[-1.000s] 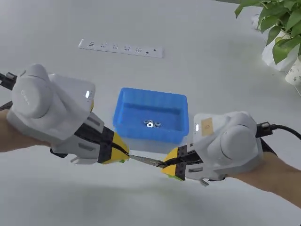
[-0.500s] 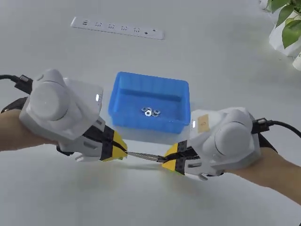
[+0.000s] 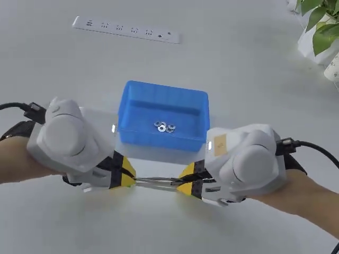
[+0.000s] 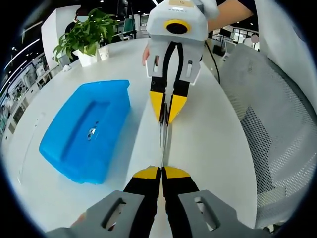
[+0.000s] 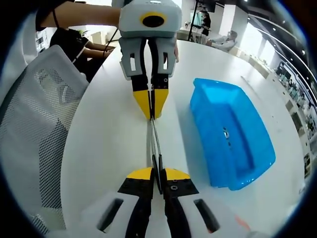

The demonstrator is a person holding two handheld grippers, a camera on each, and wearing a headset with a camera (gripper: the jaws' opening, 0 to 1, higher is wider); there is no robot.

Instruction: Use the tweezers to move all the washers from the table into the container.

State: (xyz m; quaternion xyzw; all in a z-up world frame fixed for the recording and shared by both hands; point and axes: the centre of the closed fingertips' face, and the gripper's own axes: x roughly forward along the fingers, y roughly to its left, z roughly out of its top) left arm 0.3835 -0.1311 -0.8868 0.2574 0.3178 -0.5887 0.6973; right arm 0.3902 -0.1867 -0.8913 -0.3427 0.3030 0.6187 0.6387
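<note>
On the white table (image 3: 254, 79) two grippers are held tip to tip, pointed straight at one another. The left gripper (image 3: 127, 177) is seen at the left of the head view, the right gripper (image 3: 185, 182) at the right. Just beyond the gap between them a blue container (image 3: 159, 143) is set upright, apart from both. A potted plant (image 3: 318, 26) is placed at the far right, and a white power strip (image 3: 126, 29) is laid well behind the container. The tweezers (image 3: 156, 181) are stretched between the two grippers: one end is clamped in the closed jaws of the left gripper, the other in the closed jaws of the right. A small cluster of washers (image 3: 164, 127) is gathered on the container's floor.
</note>
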